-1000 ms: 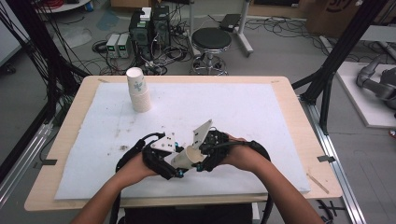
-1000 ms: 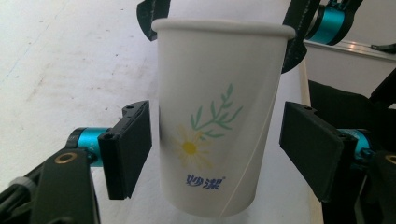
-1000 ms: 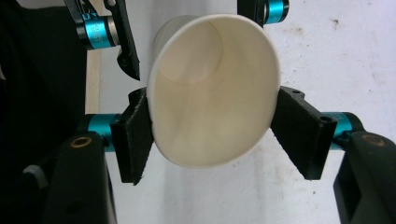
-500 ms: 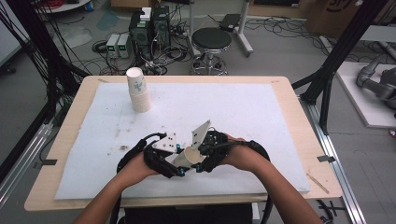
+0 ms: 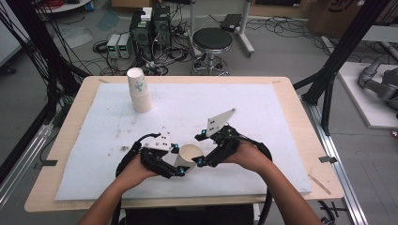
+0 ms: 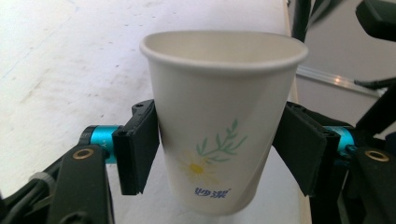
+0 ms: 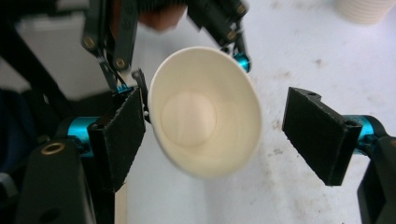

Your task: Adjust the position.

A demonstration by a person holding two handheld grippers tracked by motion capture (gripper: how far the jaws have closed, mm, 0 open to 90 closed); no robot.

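A white paper cup [image 5: 190, 154] with a daisy print hangs tilted just above the mat's front middle. My left gripper [image 5: 178, 159] is shut on it: in the left gripper view both pads [image 6: 137, 149] touch the sides of the cup [image 6: 219, 107]. Those jaws have just been opening a little, with the cup still between them. My right gripper [image 5: 200, 149] faces the cup's mouth from the right. In the right gripper view the cup [image 7: 201, 121] lies between the jaws of the right gripper [image 7: 215, 135], which have just been opening; the right pad stands apart from the rim.
A stack of paper cups [image 5: 139, 91] stands upside down at the back left of the white mat [image 5: 263, 108]. Small dark crumbs dot the mat left of my hands. The wooden table edge [image 5: 307, 117] frames the mat; a stool and cables lie beyond.
The right gripper's jaws have spread apart off the cup. The left gripper keeps the cup, and both hands have stayed in place.
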